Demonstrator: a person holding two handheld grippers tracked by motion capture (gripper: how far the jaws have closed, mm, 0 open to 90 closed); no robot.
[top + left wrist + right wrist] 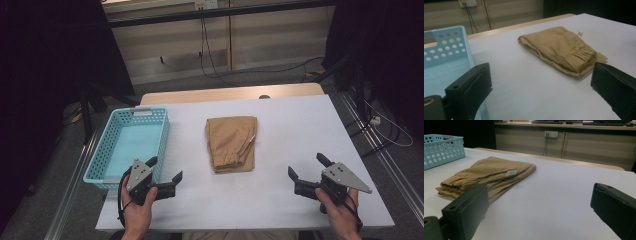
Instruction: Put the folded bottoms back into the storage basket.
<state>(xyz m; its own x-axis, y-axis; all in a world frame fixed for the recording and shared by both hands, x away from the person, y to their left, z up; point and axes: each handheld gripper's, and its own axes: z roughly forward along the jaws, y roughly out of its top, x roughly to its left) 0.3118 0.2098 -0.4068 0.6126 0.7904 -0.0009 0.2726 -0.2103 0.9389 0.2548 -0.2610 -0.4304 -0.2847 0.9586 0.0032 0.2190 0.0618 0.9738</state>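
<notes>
Jaws spread wide and gripping nothing, the left gripper (166,173) and right gripper (307,171) sit low over the near edge of a white table (300,125). Between and beyond them lies a folded pair of tan trousers (231,143), soft cloth with a gathered elastic waistband. A pale blue perforated plastic basket (112,135), rectangular, stands just beside the left gripper.

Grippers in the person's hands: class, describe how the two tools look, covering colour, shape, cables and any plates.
Both are black two-jaw tools with thick, blocky jaws. The left gripper carries a small grey plate on top, and a black cable loops by the wrist. The right gripper has a larger grey three-cornered plate dotted with small holes. In the gripper views, each left jaw shows a small round hole. No sleeves cover the forearms.
</notes>
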